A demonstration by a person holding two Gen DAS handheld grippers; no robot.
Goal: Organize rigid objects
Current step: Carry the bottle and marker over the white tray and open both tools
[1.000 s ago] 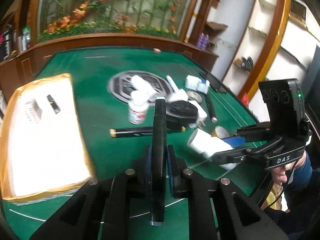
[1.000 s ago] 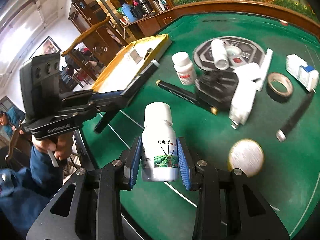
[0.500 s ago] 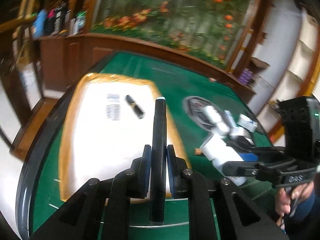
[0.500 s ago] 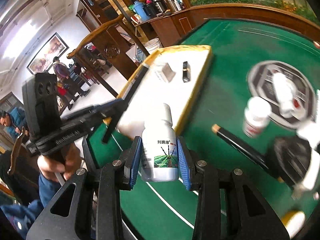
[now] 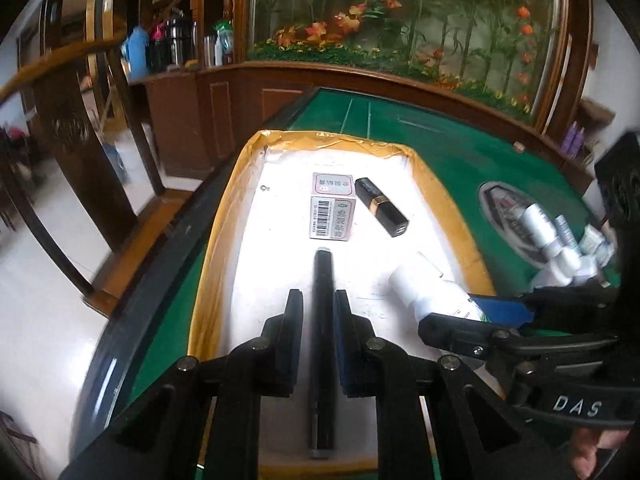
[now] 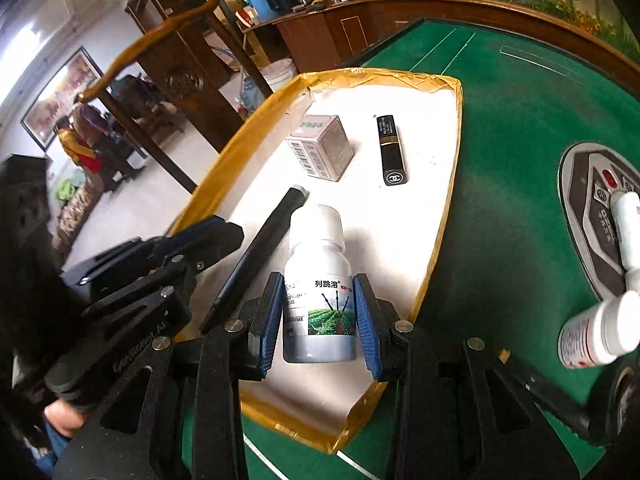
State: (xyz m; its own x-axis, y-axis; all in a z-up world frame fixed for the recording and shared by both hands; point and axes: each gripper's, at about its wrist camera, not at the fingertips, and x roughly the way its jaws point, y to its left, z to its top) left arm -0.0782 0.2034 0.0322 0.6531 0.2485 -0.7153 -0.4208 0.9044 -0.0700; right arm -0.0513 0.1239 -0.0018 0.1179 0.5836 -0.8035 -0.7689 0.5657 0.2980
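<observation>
both grippers hung over the tray (image 5: 224, 216), a shallow white-floored box with tan taped rims that lay at the near corner of the green felt table (image 6: 512, 152). the left gripper (image 5: 317, 312) was clenched on a slim black pen (image 5: 322, 320), which ran lengthwise between its pads and stuck out past both ends, its tip pointing toward the small white carton (image 5: 331, 211). the right gripper (image 6: 319, 312) grasped a white bottle (image 6: 318, 280) by its printed label, blue pads pressed on both sides, cap pointing away from the camera; the bottle hung above the tray's white floor, just beside the pen. in the tray lay the carton, showing a barcode face, and just beside it a black lipstick tube (image 6: 391, 150) with a gold band, the two apart. outside the tray, on the felt, a round dark mat (image 6: 592, 216) carried further white bottles (image 5: 538, 224); another white bottle with red print (image 6: 596, 332) lay near the right gripper. a hand (image 6: 64, 420) gripped the left tool's handle.
</observation>
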